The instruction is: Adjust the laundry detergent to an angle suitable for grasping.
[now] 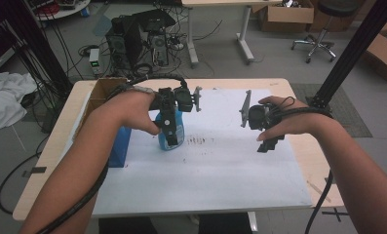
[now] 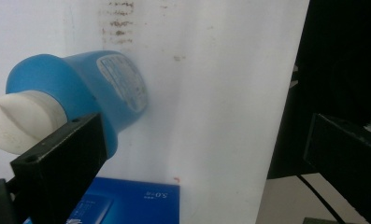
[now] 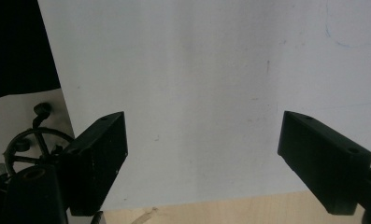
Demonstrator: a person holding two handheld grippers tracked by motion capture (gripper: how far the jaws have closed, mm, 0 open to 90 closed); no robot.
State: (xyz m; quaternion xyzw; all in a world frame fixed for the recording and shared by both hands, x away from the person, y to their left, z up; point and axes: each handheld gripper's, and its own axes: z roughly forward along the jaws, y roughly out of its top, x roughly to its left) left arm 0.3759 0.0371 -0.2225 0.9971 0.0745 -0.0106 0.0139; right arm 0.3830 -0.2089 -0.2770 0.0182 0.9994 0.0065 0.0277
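A blue bottle [image 1: 167, 141] [image 2: 92, 86] with a bare white threaded neck [image 2: 19, 119] stands on the white sheet [image 1: 220, 165] left of centre. My left gripper [image 1: 171, 140] [image 2: 197, 140] hovers over it from above, open. Its left jaw sits against the bottle's neck side and its right jaw stands far off to the right. My right gripper [image 1: 269, 142] [image 3: 204, 135] hangs open over the right part of the sheet [image 3: 197, 70], with nothing between its jaws. A blue carton [image 1: 119, 146] [image 2: 127, 200] lies just left of the bottle.
An open cardboard box [image 1: 101, 92] stands at the table's back left corner. Dark smudges [image 1: 198, 141] mark the sheet right of the bottle. A black frame post [image 1: 347, 53] rises at the right. Bare wood [image 3: 220, 210] shows past the sheet's edge.
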